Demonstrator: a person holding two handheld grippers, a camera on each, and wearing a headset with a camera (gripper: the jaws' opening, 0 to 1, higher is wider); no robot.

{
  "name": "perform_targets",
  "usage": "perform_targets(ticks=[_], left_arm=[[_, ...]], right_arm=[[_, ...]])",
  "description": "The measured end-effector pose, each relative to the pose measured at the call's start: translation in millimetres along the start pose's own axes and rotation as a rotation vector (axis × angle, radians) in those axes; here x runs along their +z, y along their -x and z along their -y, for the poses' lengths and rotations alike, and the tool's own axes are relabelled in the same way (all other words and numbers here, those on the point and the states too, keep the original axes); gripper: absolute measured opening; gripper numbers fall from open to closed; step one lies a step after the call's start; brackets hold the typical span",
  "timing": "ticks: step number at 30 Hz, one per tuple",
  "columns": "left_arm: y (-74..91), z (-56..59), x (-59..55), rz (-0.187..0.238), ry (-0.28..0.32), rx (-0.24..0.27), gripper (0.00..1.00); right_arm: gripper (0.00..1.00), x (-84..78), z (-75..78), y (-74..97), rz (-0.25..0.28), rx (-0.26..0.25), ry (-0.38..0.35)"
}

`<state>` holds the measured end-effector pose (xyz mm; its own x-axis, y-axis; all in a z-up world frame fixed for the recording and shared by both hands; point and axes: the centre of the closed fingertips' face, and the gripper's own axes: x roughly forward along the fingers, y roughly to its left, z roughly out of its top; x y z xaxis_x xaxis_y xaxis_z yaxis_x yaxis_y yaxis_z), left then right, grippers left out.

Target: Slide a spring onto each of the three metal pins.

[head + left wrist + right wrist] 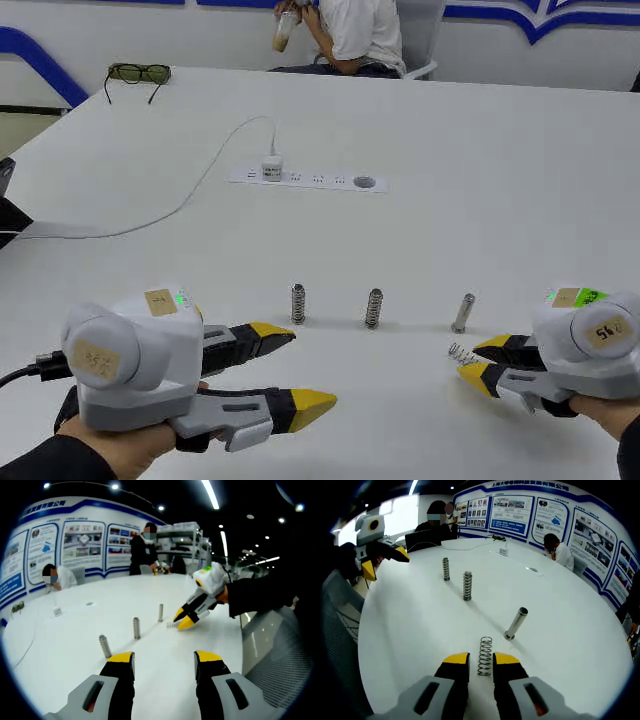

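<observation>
Toward the near edge of the flat white worktop (pixel 480 150), a row of three slim upright silver metal pins, well apart from one another. Nearest the left edge, the first pin (pixel 298 288), sleeved in a grey coil spring (pixel 298 305); next along, the middle pin (pixel 375 292), wearing a second coil spring (pixel 374 311); nearest the right edge, the third pin (pixel 463 312), bare. Just nearward of that bare pin, flat on the worktop, a loose thin wire spring (pixel 484 654), with the near end between the tips of the right tongs (pixel 480 358). Yellow-tipped and black-bodied, parted only narrowly, with a sliver of gap beside the coil; not clamped on it. Left tongs (pixel 305 368) low over the near left part of the worktop, spread wide, holding nothing, aimed toward the first pin. Around the worktop's middle, a flat white power strip (pixel 320 180) with a white plug (pixel 272 165) and a thin pale cable (pixel 182 205) trailing toward the left edge. At the far left corner, dark-framed glasses (pixel 138 73). At the far edge, a seated person in a white shirt (pixel 355 30).
</observation>
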<state>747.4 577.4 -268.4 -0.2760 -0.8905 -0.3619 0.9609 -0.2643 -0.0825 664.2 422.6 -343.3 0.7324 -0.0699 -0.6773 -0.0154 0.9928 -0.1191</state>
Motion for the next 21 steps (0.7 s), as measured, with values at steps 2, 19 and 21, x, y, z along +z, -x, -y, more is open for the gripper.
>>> perform_targets(ticks=[2,19,21], left_arm=[[0.3,-0.2,-0.5,-0.001,0.001,0.001,0.49],[-0.5,0.9,-1.3,-0.001,0.006,0.000,0.48],[-0.5,1.1,-1.2,-0.001,0.005,0.000,0.48]], right_arm=[[0.19,-2.6,-0.3,-0.7,-0.008,0.001,0.003],[0.19,-15.4,3.7,8.9,-0.044,-0.003,0.017],[0.18,-15.3,4.1,8.8,-0.046,-0.002,0.018]])
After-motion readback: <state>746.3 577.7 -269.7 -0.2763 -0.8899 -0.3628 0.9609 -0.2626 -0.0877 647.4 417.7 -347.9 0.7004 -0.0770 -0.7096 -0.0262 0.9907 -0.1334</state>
